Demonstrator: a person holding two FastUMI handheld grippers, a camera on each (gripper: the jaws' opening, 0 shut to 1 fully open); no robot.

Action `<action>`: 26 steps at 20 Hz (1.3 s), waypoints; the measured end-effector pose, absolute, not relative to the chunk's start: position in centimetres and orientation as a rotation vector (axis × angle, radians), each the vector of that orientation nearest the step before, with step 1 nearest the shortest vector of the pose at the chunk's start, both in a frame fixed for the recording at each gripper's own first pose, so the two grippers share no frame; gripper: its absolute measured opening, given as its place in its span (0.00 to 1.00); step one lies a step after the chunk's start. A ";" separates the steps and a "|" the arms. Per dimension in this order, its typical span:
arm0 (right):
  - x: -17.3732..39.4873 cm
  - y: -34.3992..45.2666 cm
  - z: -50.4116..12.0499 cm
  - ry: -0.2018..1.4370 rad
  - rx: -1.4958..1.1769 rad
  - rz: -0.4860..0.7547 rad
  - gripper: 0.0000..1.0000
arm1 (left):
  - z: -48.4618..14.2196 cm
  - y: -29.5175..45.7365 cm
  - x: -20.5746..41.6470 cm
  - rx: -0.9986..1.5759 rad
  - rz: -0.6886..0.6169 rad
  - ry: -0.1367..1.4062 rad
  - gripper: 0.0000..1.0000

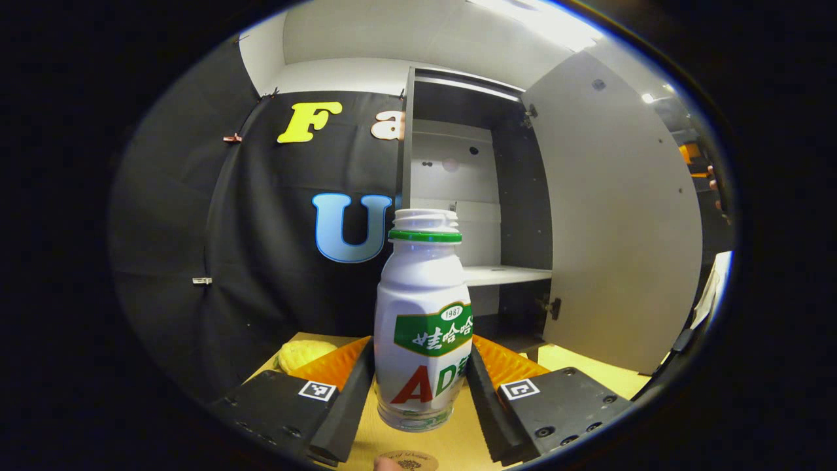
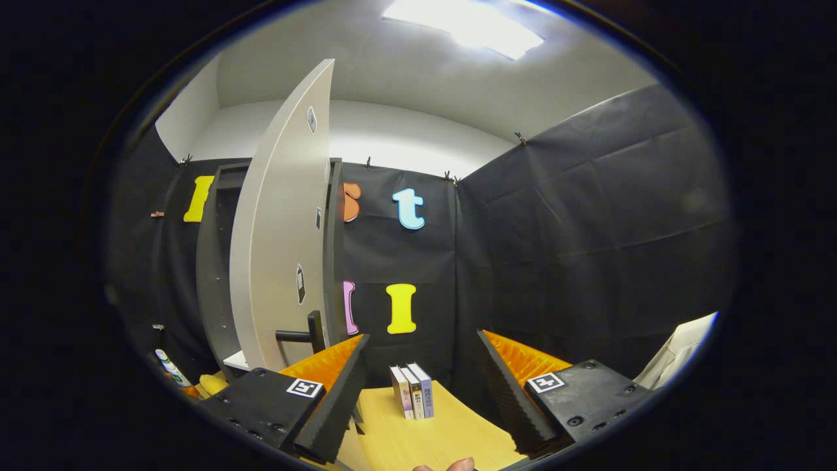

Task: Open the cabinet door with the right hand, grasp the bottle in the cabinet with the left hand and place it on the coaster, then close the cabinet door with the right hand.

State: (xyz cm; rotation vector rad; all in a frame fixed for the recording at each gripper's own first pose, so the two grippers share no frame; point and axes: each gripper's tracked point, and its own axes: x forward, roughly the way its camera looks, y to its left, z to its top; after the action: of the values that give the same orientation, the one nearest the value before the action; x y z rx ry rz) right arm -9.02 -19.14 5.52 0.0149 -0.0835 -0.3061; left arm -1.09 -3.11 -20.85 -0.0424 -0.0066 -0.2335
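White plastic bottle [image 1: 424, 327] stands upright between my left gripper [image 1: 422, 386] fingers, which press its lower body from both sides; its long axis runs straight up, clear of the cabinet [image 1: 471, 196] behind it. What I judge the next move turns on is the round coaster [image 1: 407, 462], which peeks in at the bottom edge of the left gripper view, low and nearer to me than the bottle's base, so the bottle wants to come back and down. My right gripper [image 2: 422, 386] hangs spread and empty, with the door [image 2: 278, 242] and its handle [image 2: 301, 335] just to its left.
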 end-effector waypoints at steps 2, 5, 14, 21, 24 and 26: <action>-9.4 -19.1 5.8 -0.090 0.011 -0.321 0.97 | -23.7 -2.7 -1.4 -0.042 -0.248 0.033 0.76; -9.9 -19.5 6.2 -0.105 0.007 -0.352 0.97 | -27.2 -2.3 -1.9 -0.075 -0.284 0.057 0.76; -10.7 -20.3 6.2 -0.090 -0.018 -0.410 0.97 | -36.6 -2.1 -1.2 -0.094 -0.321 0.132 0.77; -10.5 -19.8 6.1 -0.086 -0.040 -0.405 0.97 | -39.6 -2.6 -1.4 -0.077 -0.350 0.140 0.77; -10.6 -19.5 5.4 -0.061 -0.024 -0.400 0.98 | -40.5 -2.5 -1.9 -0.092 -0.345 0.156 0.78; -10.6 -19.1 5.6 -0.066 -0.038 -0.389 0.98 | -40.5 -2.5 -2.1 -0.091 -0.336 0.158 0.80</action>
State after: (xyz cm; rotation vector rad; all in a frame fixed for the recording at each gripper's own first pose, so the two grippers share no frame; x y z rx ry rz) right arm -10.64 -19.15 5.63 -0.0383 -0.0663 -0.3894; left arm -2.10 -2.45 -40.45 -0.0908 0.1582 -0.3358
